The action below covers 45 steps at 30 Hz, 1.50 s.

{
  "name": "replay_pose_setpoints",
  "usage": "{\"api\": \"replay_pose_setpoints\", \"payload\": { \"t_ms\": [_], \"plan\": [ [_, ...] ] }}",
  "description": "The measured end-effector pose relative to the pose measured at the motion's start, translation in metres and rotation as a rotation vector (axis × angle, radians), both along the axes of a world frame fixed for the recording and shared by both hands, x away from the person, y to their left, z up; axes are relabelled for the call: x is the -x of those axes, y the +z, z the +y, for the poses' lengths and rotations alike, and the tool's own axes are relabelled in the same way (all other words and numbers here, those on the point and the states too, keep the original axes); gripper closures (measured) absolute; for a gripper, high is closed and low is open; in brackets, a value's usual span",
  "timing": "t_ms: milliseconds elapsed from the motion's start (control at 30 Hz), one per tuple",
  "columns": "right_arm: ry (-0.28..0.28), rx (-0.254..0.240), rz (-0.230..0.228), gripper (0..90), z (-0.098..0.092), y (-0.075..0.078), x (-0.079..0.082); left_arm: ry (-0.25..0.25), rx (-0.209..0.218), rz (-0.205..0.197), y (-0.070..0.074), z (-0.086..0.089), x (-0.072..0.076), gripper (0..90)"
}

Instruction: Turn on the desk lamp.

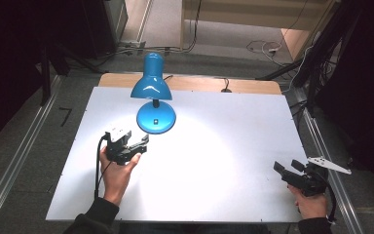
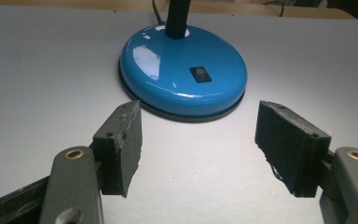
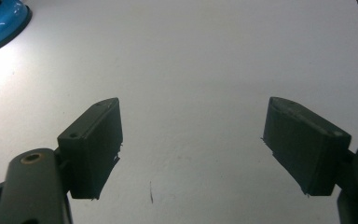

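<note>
One blue desk lamp (image 1: 154, 97) stands lit toward the far left of the white counter (image 1: 224, 146), its round base (image 2: 182, 74) flat on the surface, a small black rocker switch (image 2: 200, 74) on top of the base and the shade tipped down over a bright pool of light. Just in front of that base, near but not touching it, sits the left claw (image 1: 143, 144); in the left gripper view its jaws stand wide apart with nothing but bare counter between them, and the base lies ahead of the gap. The left hand (image 1: 117, 170) grips the tool from behind, forearm coming in from the near edge and angled up toward the lamp, the claw pointing level and to the right, toward the base. Well apart, at the near right corner of the counter, the right hand (image 1: 311, 202) holds the right claw (image 1: 286, 168) low, pointing left and away; its jaws are likewise spread, empty, over plain white surface.
</note>
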State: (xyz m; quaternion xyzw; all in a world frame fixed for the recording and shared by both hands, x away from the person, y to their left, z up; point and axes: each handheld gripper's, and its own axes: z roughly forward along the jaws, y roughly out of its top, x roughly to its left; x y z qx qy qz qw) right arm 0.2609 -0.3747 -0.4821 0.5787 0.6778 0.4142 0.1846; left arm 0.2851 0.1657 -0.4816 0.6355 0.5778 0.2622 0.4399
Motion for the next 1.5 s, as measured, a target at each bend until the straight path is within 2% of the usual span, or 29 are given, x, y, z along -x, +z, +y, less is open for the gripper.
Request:
{"api": "replay_pose_setpoints", "payload": {
  "t_ms": [367, 567, 800, 1000, 1300, 1500],
  "plan": [
    [-0.001, 0.0, 0.004, 17.8, 0.0, 0.0, 0.0, 0.028, -0.016, 0.019, -0.003, 0.016, 0.016, 31.6],
    [-0.003, 0.0, 0.002, 17.8, -0.001, 0.0, 0.0, 0.043, -0.024, 0.003, -0.001, 0.023, 0.024, 30.5],
    [-0.002, 0.001, 0.002, 17.8, 0.0, 0.0, 0.001, 0.074, -0.037, 0.017, -0.004, 0.034, 0.03, 29.8],
    [-0.002, 0.002, 0.002, 17.8, 0.0, 0.0, 0.0, 0.097, -0.038, 0.009, -0.003, 0.042, 0.036, 29.4],
    [-0.001, 0.005, 0.001, 17.8, 0.0, 0.0, 0.001, 0.125, -0.034, 0.03, -0.006, 0.057, 0.048, 28.2],
    [-0.004, 0.002, -0.002, 17.8, 0.0, 0.001, 0.001, 0.151, -0.054, 0.054, -0.011, 0.065, 0.054, 27.8]
  ]
}}
